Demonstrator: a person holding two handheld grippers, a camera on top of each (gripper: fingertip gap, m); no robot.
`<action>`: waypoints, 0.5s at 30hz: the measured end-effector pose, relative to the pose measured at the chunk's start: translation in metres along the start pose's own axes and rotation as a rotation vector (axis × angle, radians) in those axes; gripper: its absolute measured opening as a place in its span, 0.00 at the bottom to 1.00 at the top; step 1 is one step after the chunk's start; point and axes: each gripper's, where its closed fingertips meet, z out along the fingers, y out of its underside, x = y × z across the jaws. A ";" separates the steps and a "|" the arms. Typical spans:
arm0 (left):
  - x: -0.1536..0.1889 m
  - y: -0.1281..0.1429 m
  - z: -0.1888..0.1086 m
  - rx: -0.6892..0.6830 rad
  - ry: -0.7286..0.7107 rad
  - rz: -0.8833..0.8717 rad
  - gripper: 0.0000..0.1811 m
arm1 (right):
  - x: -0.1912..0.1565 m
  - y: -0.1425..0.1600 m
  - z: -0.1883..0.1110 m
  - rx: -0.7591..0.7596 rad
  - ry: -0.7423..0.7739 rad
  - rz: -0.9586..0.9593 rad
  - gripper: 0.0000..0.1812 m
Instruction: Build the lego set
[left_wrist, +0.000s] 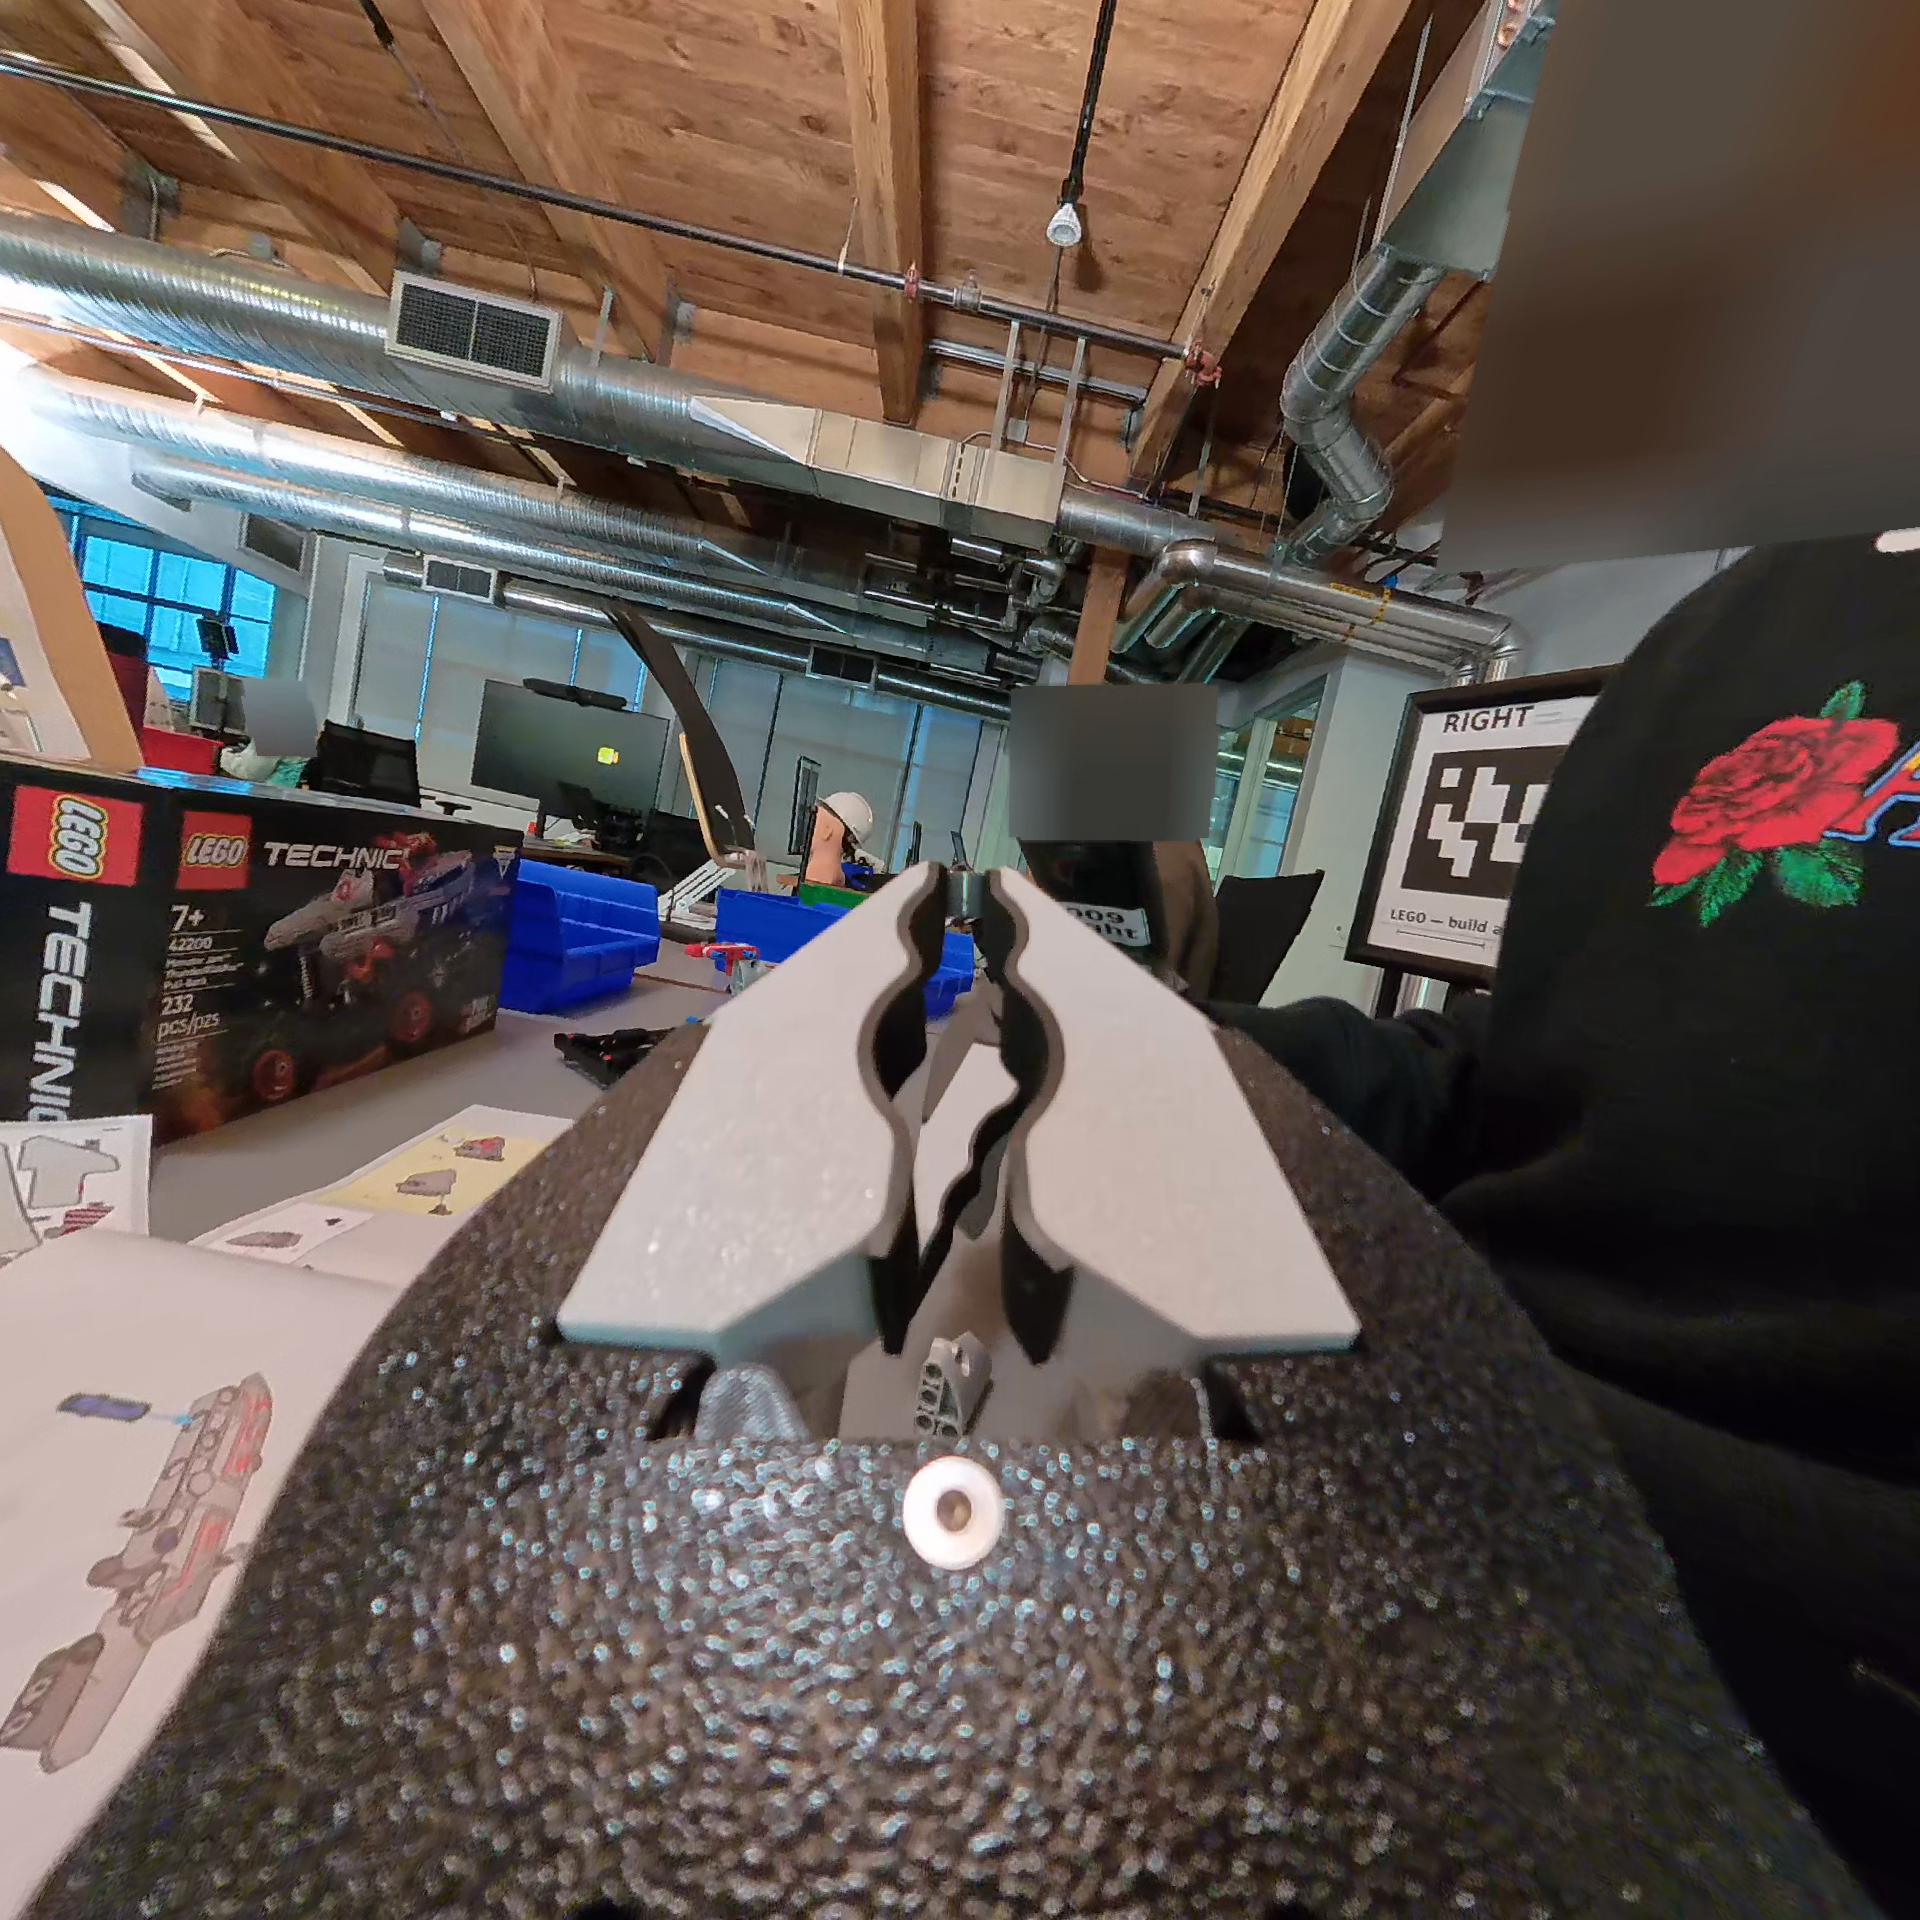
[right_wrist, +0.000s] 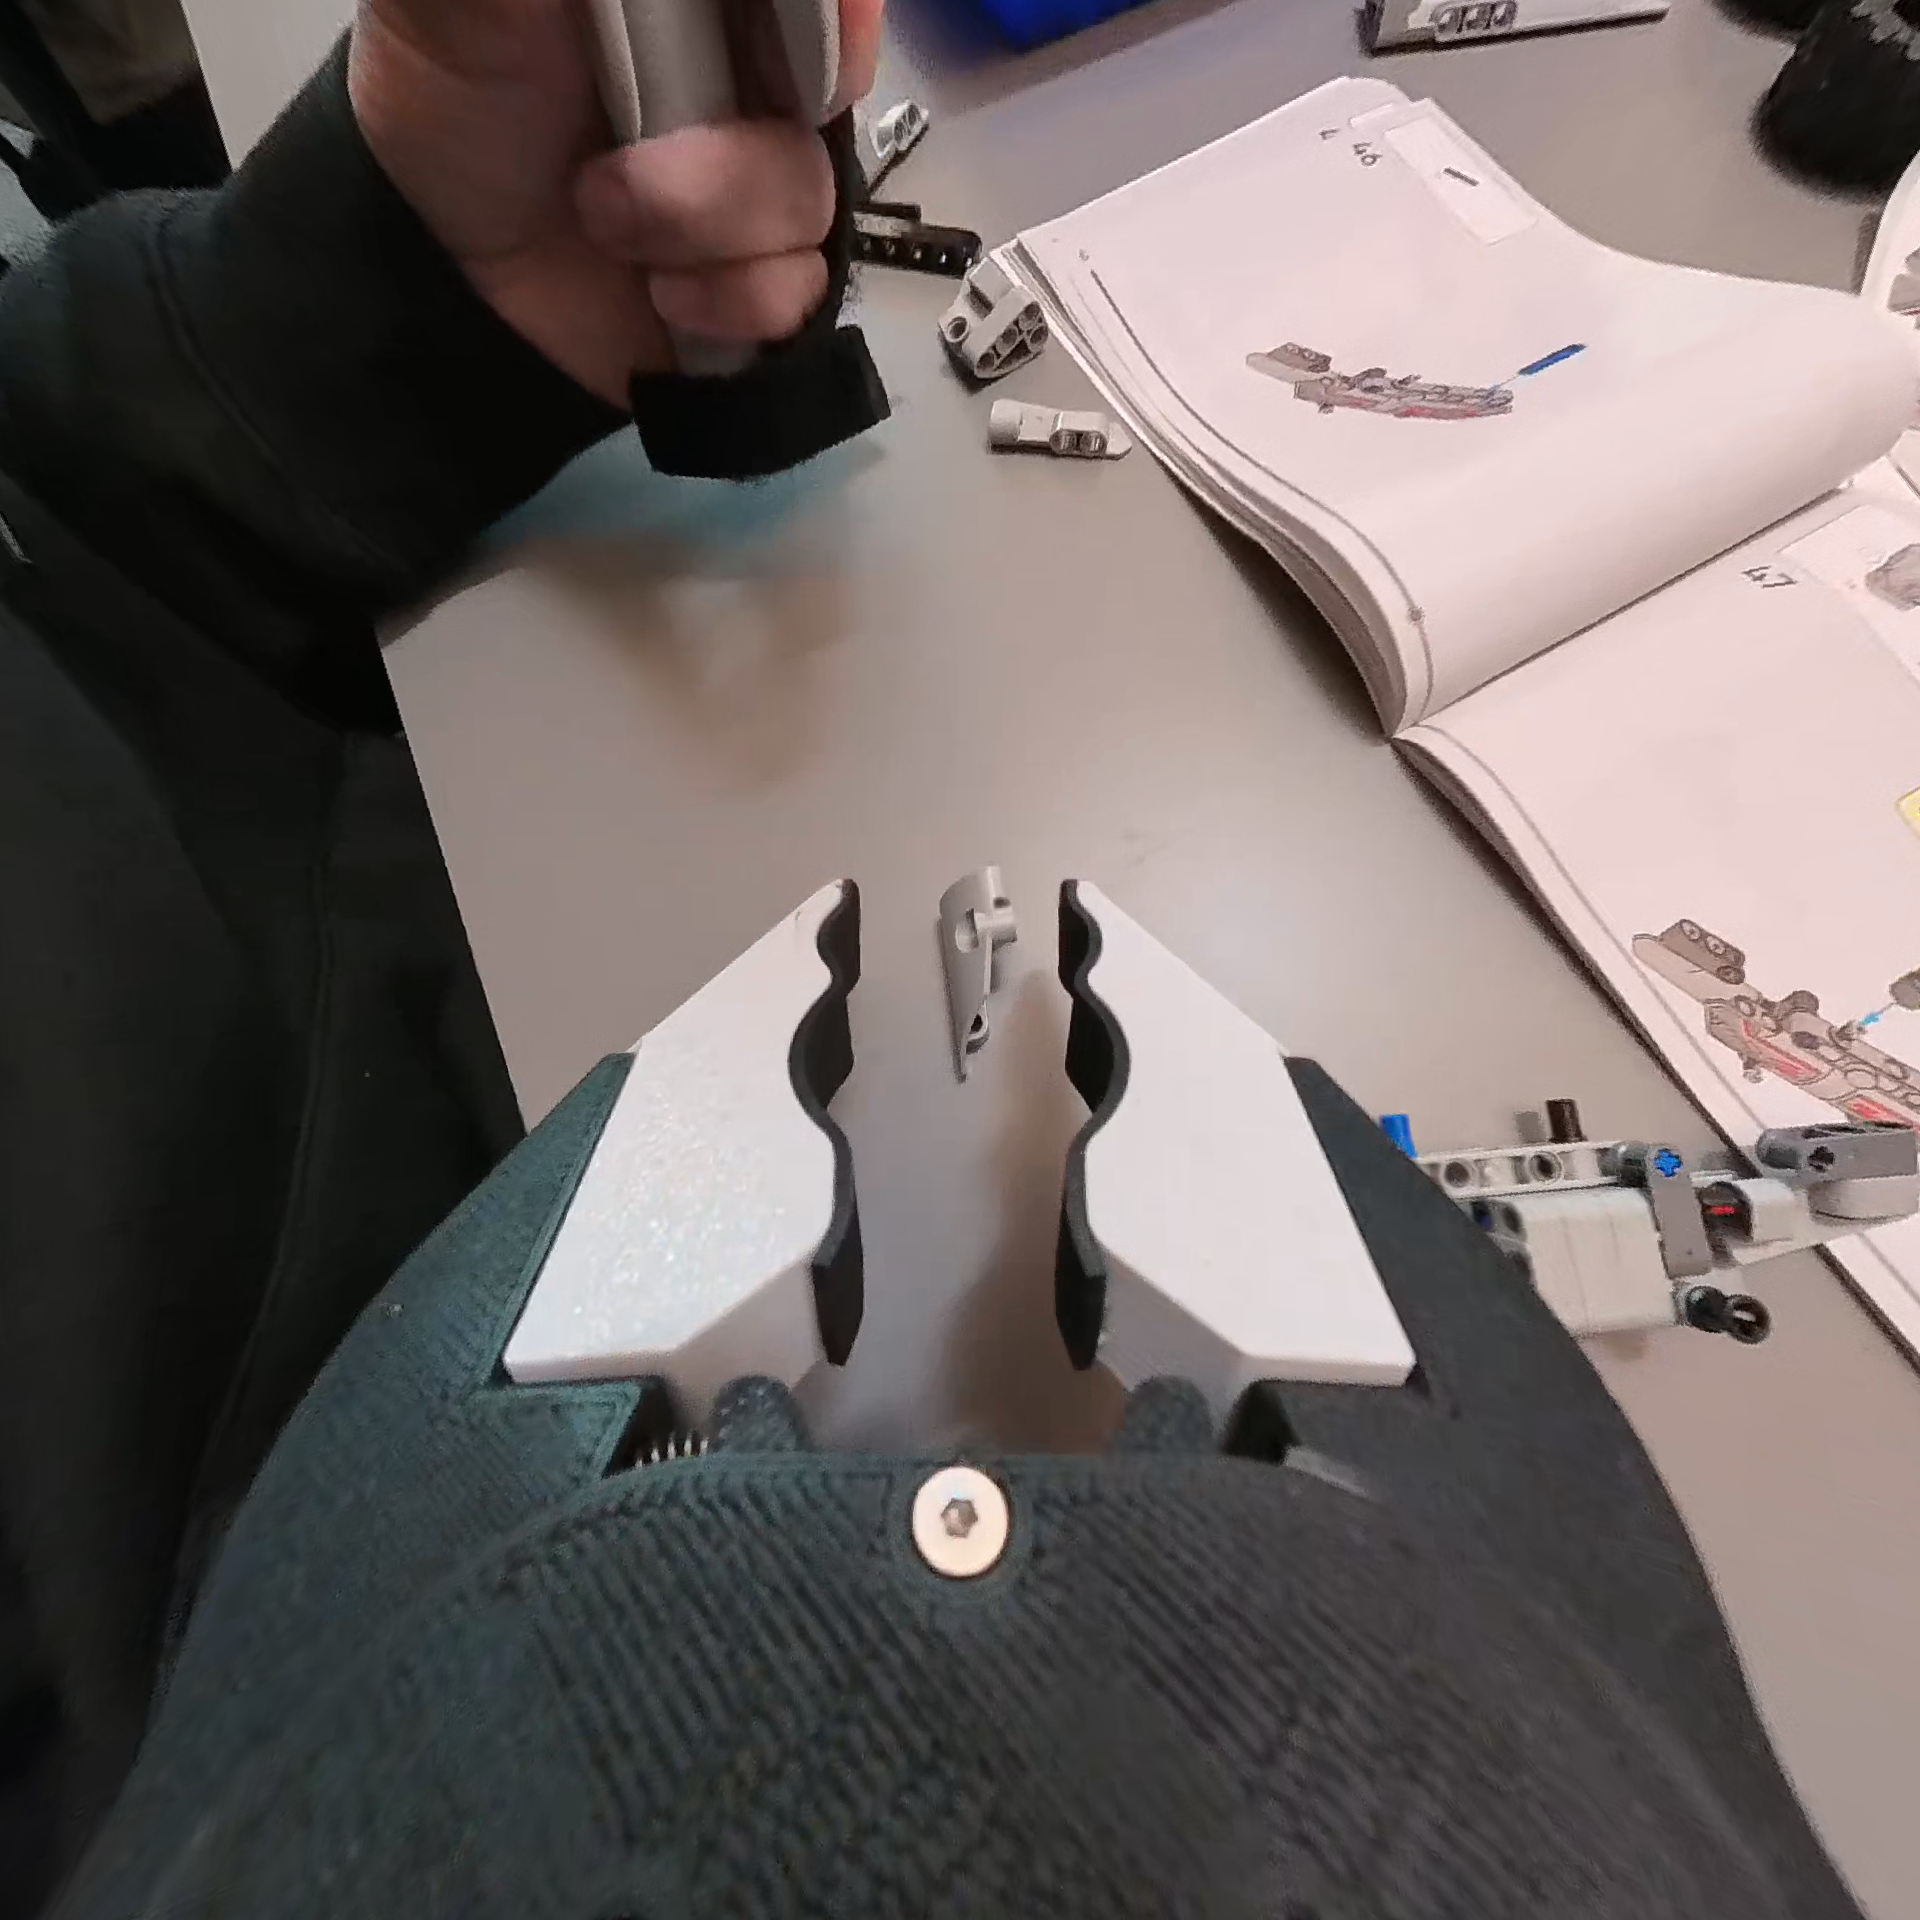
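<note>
My left gripper (left_wrist: 968, 896) points up and away from the table, shut on a small dark grey piece (left_wrist: 966, 891) pinched at its very tips. My right gripper (right_wrist: 958, 896) is open and low over the grey table (right_wrist: 1039, 675). A light grey curved panel piece (right_wrist: 968, 966) lies on the table between its fingertips, touching neither finger. A partly built grey assembly (right_wrist: 1621, 1226) with blue and black pins lies to the right, partly on the open instruction booklet (right_wrist: 1455, 416).
Two loose light grey connectors (right_wrist: 995, 324) (right_wrist: 1058, 426) and a black beam (right_wrist: 914, 244) lie beyond. A hand (right_wrist: 665, 187) holds the other gripper's handle at top left. The set's box (left_wrist: 312, 956), blue bins (left_wrist: 582, 935) and a framed sign (left_wrist: 1475, 821) stand behind. My right fingertips sit around 15 centimetres from my left ones.
</note>
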 end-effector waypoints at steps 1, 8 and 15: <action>0.000 0.001 0.000 -0.003 0.000 -0.001 0.02 | 0.000 0.002 0.001 -0.005 0.001 0.001 0.20; -0.001 0.007 0.003 -0.033 -0.006 0.006 0.03 | 0.005 0.017 0.005 -0.023 0.021 0.013 0.18; -0.002 0.016 0.006 -0.087 -0.023 0.024 0.02 | 0.003 0.024 0.014 -0.013 -0.009 -0.013 0.12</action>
